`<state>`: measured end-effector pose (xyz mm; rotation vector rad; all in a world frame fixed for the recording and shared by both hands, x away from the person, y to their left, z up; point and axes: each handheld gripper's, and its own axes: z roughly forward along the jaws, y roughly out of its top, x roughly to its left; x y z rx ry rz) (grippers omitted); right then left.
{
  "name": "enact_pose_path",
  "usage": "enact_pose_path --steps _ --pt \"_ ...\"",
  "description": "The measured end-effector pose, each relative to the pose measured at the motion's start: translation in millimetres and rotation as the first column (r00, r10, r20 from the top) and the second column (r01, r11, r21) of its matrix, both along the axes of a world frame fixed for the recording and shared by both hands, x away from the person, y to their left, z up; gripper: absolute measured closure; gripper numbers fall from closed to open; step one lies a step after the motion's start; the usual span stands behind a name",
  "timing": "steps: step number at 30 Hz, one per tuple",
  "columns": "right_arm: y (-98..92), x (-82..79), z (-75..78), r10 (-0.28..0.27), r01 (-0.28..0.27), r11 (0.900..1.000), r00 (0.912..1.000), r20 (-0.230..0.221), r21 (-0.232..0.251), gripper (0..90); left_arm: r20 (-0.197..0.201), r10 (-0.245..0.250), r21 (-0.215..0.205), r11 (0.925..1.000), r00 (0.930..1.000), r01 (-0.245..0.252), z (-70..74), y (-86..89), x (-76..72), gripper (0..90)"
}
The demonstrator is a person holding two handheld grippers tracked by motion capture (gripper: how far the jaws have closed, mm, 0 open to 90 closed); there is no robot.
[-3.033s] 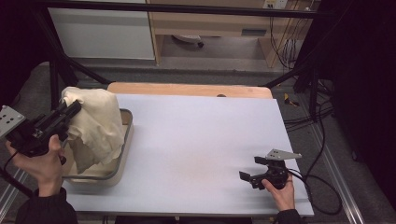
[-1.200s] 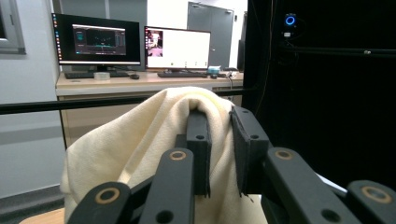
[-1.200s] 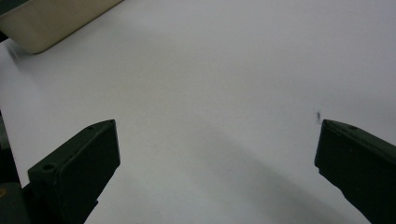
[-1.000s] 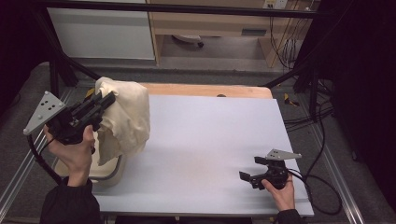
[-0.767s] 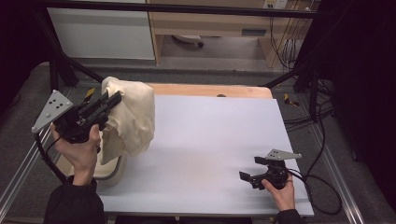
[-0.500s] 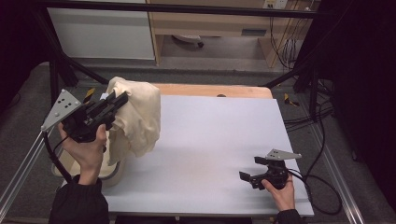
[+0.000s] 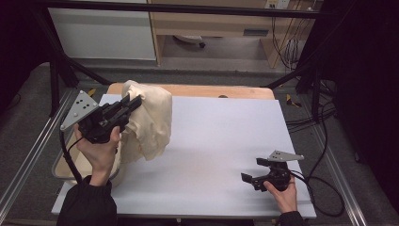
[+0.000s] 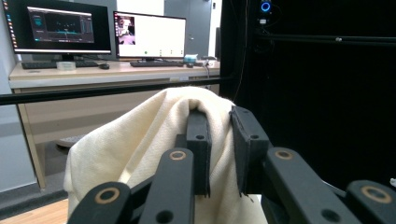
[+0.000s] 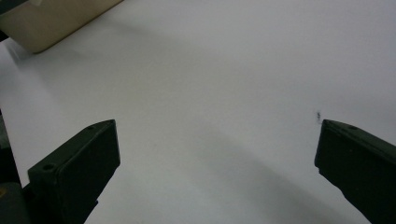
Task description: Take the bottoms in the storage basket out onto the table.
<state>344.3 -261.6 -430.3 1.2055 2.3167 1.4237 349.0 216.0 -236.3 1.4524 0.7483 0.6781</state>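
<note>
A cream cloth [image 7: 148, 120] hangs in the air over the left part of the white table [image 7: 221, 141], its lower folds trailing toward a beige tray [image 7: 63, 165]. My left gripper [image 7: 133, 102] is shut on the cloth's top fold; in the left gripper view the cream cloth [image 8: 140, 144] is pinched between the two black pads [image 8: 198, 149] of my left gripper [image 8: 219, 154]. My right gripper [image 7: 254, 170] rests low near the table's front right corner, jaws wide apart. In the right gripper view my right gripper [image 9: 217, 158] has only bare table between its fingers [image 9: 74, 168].
The beige tray sits at the table's left front edge, partly behind the person's left forearm [image 7: 89, 197]; the tray's corner [image 9: 51, 23] also appears far off in the right gripper view. A wooden board [image 7: 211, 90] lines the far edge. Black frame bars and cables [image 7: 324, 155] surround the table.
The left gripper has carried the cloth up out of the tray and rightward over the table, the cloth swinging with it. The right gripper has stayed in place.
</note>
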Motion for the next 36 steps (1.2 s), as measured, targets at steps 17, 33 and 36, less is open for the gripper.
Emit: enact_pose_path --steps 17,33,36 --pt "0.0 0.1 -0.1 0.001 -0.001 1.000 1.0000 0.000 -0.001 0.5 -0.039 -0.017 0.022 0.9996 0.9991 0.018 -11.1 -14.7 10.1 78.2" --pt "0.0 0.0 0.0 0.001 -0.001 1.000 1.0000 0.000 -0.001 0.5 -0.081 -0.035 0.049 0.9980 0.9961 0.039 -26.4 -33.7 20.0 78.2" --pt "-0.1 0.0 0.0 0.002 -0.002 1.000 1.0000 0.000 -0.001 0.5 -0.092 -0.037 0.053 0.9977 0.9951 0.042 -29.6 -37.3 22.2 78.2"
